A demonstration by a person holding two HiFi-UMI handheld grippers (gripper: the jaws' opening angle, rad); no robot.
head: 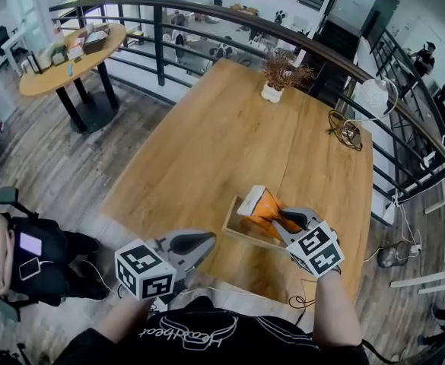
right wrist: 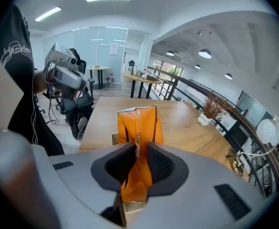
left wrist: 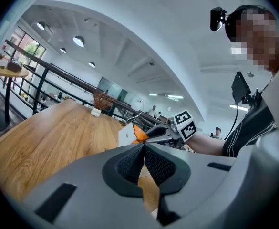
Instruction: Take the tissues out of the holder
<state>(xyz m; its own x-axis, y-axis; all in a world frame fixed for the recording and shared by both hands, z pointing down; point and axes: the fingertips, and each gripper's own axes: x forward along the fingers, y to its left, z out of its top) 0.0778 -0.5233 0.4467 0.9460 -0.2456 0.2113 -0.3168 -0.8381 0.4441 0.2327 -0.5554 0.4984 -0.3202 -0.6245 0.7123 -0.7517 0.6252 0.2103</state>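
Note:
An orange tissue pack (head: 263,205) with a white end stands tilted over a low wooden holder (head: 236,227) near the front right of the wooden table (head: 230,135). My right gripper (head: 284,217) is shut on the pack's lower part. In the right gripper view the pads squeeze the orange pack (right wrist: 137,123), which rises above them, with the holder's wood (right wrist: 114,139) behind. My left gripper (head: 199,242) hangs off the table's front edge, left of the holder, shut on nothing. In the left gripper view its jaws (left wrist: 143,149) meet, and the pack (left wrist: 138,133) and right gripper (left wrist: 170,132) show beyond.
A dried plant in a white pot (head: 275,82) stands at the table's far end and a wire ornament (head: 346,131) at its right edge. A curved railing (head: 207,10) runs behind. A seated person (head: 24,257) is on the left, below a round table (head: 70,59).

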